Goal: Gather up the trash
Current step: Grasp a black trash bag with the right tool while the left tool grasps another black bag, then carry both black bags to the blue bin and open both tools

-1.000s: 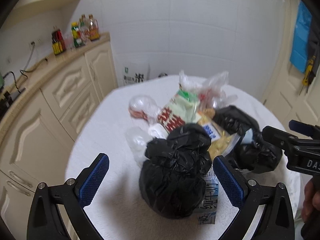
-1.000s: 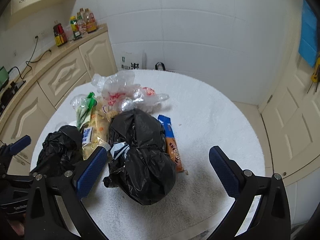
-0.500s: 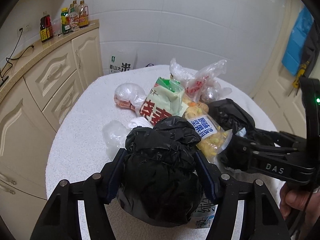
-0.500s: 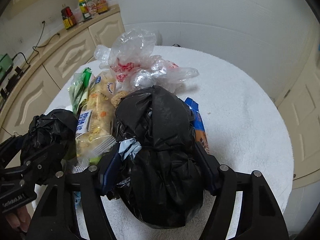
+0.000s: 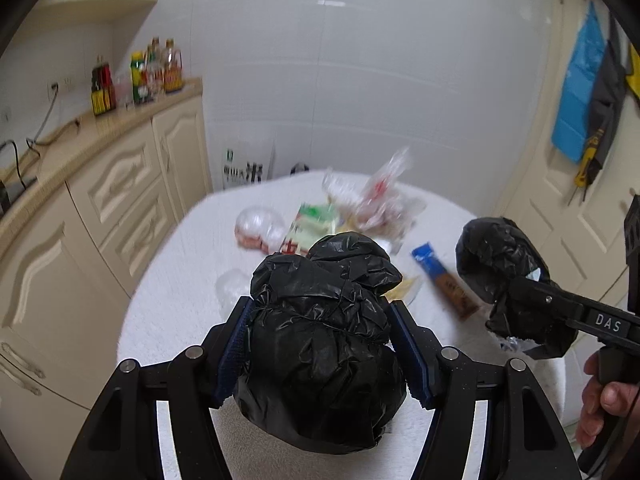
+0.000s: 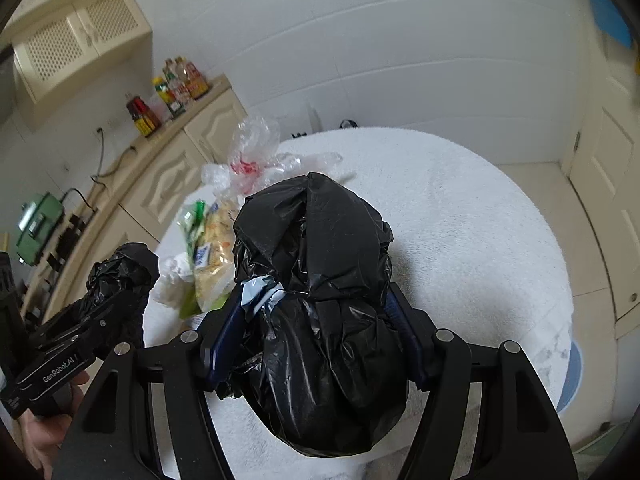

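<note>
My left gripper (image 5: pixel 320 344) is shut on a black trash bag (image 5: pixel 320 352) and holds it above the round white table (image 5: pixel 184 304). My right gripper (image 6: pixel 314 340) is shut on a second black trash bag (image 6: pixel 324 320), also lifted off the table (image 6: pixel 460 216). The right-hand bag also shows in the left wrist view (image 5: pixel 504 264), and the left-hand bag shows in the right wrist view (image 6: pixel 120 280). Loose trash lies on the table: clear plastic bags (image 5: pixel 372 196), a green snack packet (image 5: pixel 308 224), a blue wrapper (image 5: pixel 440 280) and a yellow snack bag (image 6: pixel 212 256).
Cream cabinets (image 5: pixel 100 208) with a counter run along the left, with bottles (image 5: pixel 156 68) on top. A white tiled wall stands behind the table. A door (image 5: pixel 580 200) with hanging blue and dark items is at the right. Floor shows beyond the table's right edge (image 6: pixel 592 240).
Both grippers closed on the black bags and lifted them off the table. The blue wrapper and other trash under them are now uncovered.
</note>
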The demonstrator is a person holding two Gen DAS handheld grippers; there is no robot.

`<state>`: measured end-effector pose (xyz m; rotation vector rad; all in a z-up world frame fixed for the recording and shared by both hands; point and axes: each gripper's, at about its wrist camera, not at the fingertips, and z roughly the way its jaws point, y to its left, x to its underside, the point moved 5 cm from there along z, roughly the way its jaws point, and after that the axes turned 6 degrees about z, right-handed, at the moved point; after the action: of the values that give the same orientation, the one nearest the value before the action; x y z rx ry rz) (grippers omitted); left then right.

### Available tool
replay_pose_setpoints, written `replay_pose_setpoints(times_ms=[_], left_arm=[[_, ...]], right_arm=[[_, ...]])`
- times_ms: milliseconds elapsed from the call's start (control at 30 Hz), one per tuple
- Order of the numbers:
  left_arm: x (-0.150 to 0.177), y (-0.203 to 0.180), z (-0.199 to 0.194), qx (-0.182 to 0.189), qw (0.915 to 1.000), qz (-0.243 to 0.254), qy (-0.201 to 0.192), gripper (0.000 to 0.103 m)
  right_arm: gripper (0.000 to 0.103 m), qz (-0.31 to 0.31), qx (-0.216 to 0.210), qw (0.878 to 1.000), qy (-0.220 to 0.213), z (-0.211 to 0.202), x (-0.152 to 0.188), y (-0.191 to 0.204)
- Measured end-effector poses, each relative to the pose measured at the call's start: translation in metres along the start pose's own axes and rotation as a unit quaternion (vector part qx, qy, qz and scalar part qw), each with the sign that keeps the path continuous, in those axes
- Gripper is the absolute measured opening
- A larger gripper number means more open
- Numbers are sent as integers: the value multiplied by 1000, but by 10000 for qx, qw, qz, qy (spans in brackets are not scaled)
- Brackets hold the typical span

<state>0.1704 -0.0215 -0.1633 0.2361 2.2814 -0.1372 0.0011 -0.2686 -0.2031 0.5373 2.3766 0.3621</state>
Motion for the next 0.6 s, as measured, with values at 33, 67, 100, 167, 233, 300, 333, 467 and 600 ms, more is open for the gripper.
replay_pose_setpoints(times_ms=[33,67,100,167,233,300,333,467,600], left_arm=[[0,-3,-8,-16,10000,45,-74,62],[0,-6,-15,-14,9999,84,-136,62],[-2,-12,-24,-6,9997,139,-212,62],[-2,-23,-33,28,9993,216,-293,62],[-3,-38,-42,96,9986,339,-393,62],[-2,-53,-49,200,9977,449,-458,62],[-3,-64,-52,272,9971,516,-483,62],[-4,-106,-56,601,9932,831,-551,62],[-4,-166,-49,1090,9859,1170,-497,62]], right_arm=[[68,23,-35,10000,-52,-2,-2,2],[68,41,-61,9999,-112,-8,-2,1],[68,50,-84,9998,-170,-12,-3,1],[68,93,-142,9995,-250,-21,-3,0],[68,139,-174,9991,-363,-31,-2,-3],[68,196,-144,9985,-494,-43,-2,-10],[68,242,-130,9979,-580,-51,-2,-14],[68,425,96,9949,-909,-84,-1,-37],[68,794,500,9879,-1235,-125,3,-87]])
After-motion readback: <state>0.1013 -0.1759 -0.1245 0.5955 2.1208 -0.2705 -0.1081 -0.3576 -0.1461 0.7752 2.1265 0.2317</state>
